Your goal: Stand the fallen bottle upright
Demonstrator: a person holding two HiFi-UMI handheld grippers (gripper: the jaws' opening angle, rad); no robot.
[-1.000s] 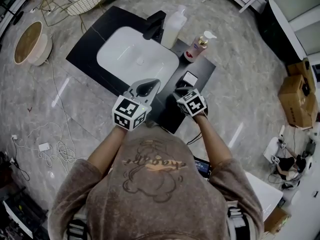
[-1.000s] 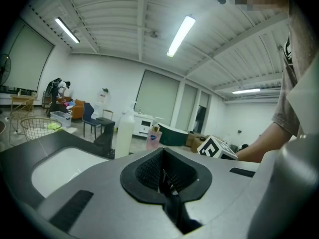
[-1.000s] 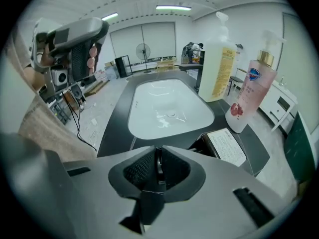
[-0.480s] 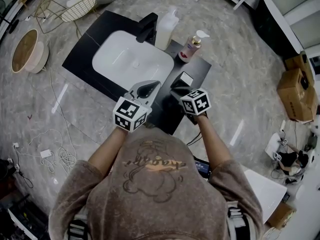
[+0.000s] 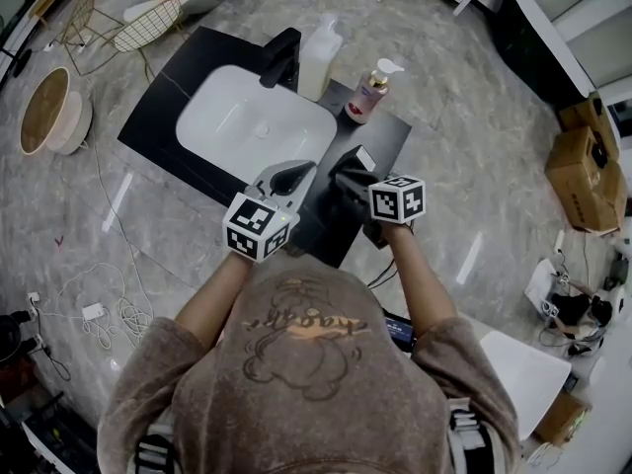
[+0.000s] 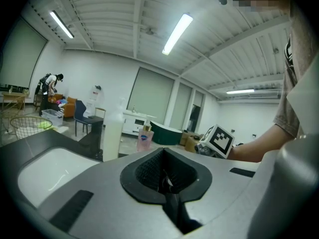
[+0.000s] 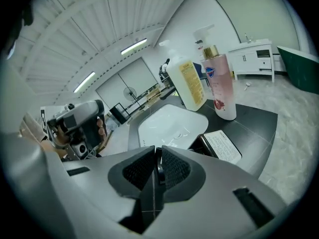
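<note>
Both tools shut tight, nothing in either. Left gripper (image 5: 292, 171) jaws together, parked over black counter (image 5: 387, 132) edge next to white sink (image 5: 247, 117). Right gripper (image 5: 346, 179) jaws also pressed together, empty. Dark bottle (image 5: 362, 158) with white label sits on counter just ahead of right gripper, looks like it's lying label-up, not gripped. Pink pump bottle (image 5: 367, 95) and white bottle (image 5: 318, 57) upright further back by sink.

Dark bottle (image 7: 223, 146), white label up, lies flat on the black counter (image 7: 254, 118); beside the basin (image 7: 172, 123).
</note>
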